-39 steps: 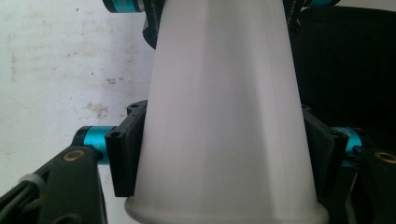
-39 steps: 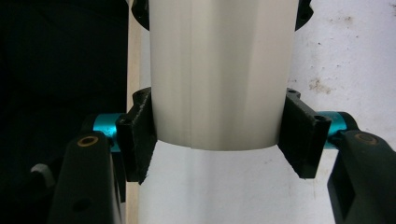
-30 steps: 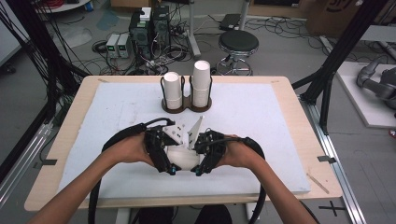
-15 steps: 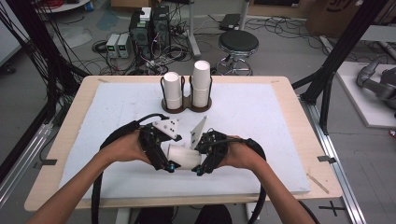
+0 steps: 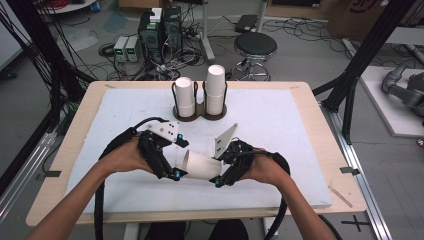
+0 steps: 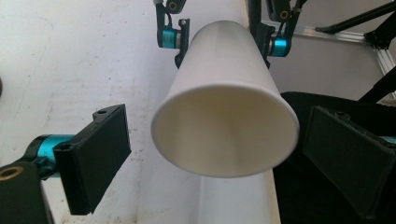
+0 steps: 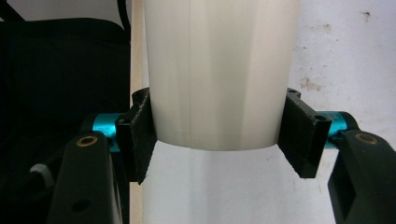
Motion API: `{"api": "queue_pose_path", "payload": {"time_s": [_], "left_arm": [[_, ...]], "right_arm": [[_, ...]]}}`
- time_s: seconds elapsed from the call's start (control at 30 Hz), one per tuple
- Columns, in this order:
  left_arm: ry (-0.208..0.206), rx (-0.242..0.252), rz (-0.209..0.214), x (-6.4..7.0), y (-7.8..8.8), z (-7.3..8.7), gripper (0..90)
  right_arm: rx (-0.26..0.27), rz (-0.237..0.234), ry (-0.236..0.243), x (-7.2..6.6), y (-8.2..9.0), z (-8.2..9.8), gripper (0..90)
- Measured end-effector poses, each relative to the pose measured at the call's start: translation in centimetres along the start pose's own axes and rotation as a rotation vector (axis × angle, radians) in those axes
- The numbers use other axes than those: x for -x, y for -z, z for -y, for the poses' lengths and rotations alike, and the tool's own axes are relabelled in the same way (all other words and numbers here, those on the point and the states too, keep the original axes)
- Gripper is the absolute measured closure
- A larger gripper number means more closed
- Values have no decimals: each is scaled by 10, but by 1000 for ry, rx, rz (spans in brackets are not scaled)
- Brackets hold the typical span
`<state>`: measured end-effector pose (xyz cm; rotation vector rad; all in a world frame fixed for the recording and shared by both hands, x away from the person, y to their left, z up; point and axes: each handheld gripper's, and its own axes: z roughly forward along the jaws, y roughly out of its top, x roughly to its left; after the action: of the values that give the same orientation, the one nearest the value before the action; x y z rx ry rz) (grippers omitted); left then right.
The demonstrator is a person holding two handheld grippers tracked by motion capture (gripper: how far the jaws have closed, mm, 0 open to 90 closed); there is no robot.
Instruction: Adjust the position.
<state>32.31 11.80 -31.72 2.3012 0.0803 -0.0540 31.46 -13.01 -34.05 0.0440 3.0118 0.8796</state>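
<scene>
A white paper cup (image 5: pixel 200 165) lies level over the white mat, its mouth toward my left hand. My right gripper (image 5: pixel 218 167) is shut on its narrow base end; in the right gripper view both pads (image 7: pixel 137 135) press the cup (image 7: pixel 219 70) wall. My left gripper (image 5: pixel 179 159) is open just off the rim. In the left gripper view its jaws have just been opening and stand wide on either side of the cup's mouth (image 6: pixel 224 116), touching nothing. Beyond the cup, the right gripper (image 6: pixel 223 44) clamps the far end.
A dark wire holder (image 5: pixel 198 111) at the back middle of the mat (image 5: pixel 280 130) carries two upright stacks of white cups (image 5: pixel 215 87). Cables trail from both grippers toward the front edge. A stool and electronics stand on the floor beyond the table.
My left gripper has opened and drawn back to the left, off the cup. The right gripper has stayed in place with the cup held.
</scene>
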Motion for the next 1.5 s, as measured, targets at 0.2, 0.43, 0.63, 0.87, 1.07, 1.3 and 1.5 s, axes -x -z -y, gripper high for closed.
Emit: {"api": "queue_pose_path", "payload": {"time_s": [0.2, 0.43, 0.63, 0.87, 1.07, 1.3, 1.5], "left_arm": [[16, 64, -22, 1, 7, 12, 73], [44, 154, -48, 3, 8, 31, 73], [72, 241, -68, 6, 4, 47, 73], [94, 328, -78, 10, 0, 62, 73], [120, 382, -78, 12, -12, 74, 74], [131, 429, -57, 14, -22, 79, 73], [141, 478, -48, 14, -27, 80, 73]], "right_arm": [[49, 14, -20, -1, 3, 9, 363], [127, 36, -48, -5, -3, 21, 363], [207, 50, -78, -8, -9, 32, 363], [307, 67, -111, -11, -12, 45, 362], [379, 68, -130, -14, -17, 51, 362], [422, 79, -136, -18, -26, 54, 362], [477, 84, -147, -21, -30, 57, 362]]}}
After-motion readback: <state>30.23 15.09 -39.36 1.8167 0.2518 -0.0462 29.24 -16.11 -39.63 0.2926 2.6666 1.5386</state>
